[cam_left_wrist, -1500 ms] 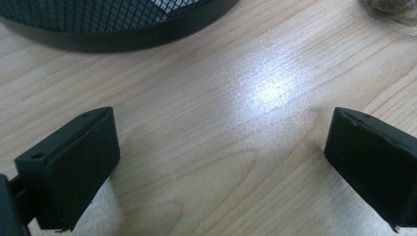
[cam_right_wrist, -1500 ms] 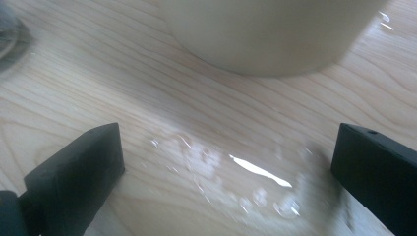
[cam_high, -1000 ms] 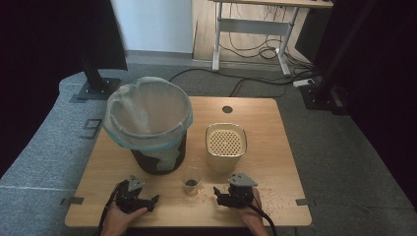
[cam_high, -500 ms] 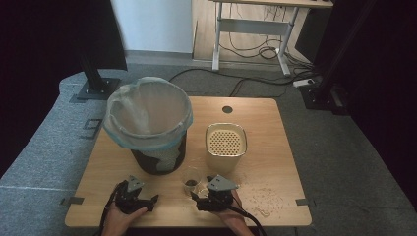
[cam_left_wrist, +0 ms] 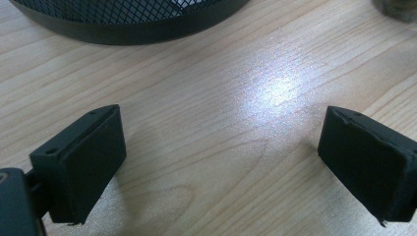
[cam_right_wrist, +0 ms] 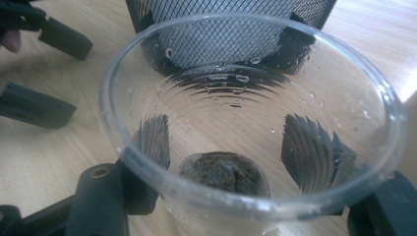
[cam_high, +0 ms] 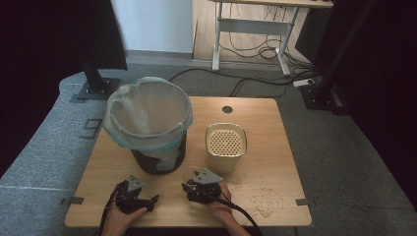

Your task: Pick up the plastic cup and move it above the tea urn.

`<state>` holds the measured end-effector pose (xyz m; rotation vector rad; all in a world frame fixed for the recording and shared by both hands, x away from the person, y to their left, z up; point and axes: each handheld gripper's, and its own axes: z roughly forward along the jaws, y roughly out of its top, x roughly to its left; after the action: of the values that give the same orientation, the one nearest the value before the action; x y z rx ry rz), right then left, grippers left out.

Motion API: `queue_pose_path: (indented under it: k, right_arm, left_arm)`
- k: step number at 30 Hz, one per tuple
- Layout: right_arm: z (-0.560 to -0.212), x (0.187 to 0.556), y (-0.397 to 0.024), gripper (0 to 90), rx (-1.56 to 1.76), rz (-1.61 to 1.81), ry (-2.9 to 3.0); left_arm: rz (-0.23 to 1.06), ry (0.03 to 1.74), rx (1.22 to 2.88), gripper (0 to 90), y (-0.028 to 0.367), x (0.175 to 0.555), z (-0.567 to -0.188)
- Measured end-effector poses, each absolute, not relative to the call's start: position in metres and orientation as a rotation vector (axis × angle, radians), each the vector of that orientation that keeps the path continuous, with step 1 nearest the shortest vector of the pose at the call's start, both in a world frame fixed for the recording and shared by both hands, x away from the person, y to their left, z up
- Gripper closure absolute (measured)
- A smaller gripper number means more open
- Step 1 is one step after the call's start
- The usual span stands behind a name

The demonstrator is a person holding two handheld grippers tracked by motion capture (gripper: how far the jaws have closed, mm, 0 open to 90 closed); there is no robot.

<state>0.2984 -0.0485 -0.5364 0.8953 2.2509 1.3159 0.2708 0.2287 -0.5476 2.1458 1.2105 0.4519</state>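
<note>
The right tool [cam_high: 189, 189] had just slid leftward along the near edge of the desk [cam_high: 275, 132], from its spot near the scattered crumbs [cam_high: 260, 197] to the middle, where the small clear cup [cam_right_wrist: 246, 123] had been standing alone a moment earlier. The cup now sat between that tool's two jaws, just in front of the black mesh bin [cam_high: 158, 158] with its pale plastic liner [cam_high: 147, 110]. In the right gripper view the dark pads showed through the ribbed wall on either side, set against it, so I took the tool to have closed on the cup. A brown lump lay at the cup's bottom and water drops clung inside it.

The left tool [cam_high: 147, 200] had not stirred. It rested at the near left of the desk with its jaws spread wide and nothing between them, only bare wood, with the bin's base just beyond.

The beige box with the perforated top [cam_high: 225, 147] stood just right of the bin, untouched.

To my eye the reach was over and the grasp made. With the bin so close, I guessed the cup or its contents were meant for it, though no purpose was stated.
</note>
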Motion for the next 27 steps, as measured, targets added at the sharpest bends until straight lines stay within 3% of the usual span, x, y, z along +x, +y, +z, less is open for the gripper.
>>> queue_pose_path:
  k: [12, 19, 27]
  right_arm:
    - [-0.481, 0.279, -0.096, 38.9, 0.934, 1.474, 2.095]
    - [-0.431, 0.271, -0.123, 39.0, 0.897, 1.534, 1.974]
    - [-0.391, 0.295, -0.148, 39.1, 0.928, 1.49, 1.891]
  left_arm:
    - [0.45, 1.206, 2.147, 3.8, 0.229, 0.271, -0.548]
    - [0.449, 1.202, 2.151, 3.8, 0.229, 0.271, -0.548]
    - [0.45, 1.202, 2.149, 3.8, 0.229, 0.271, -0.548]
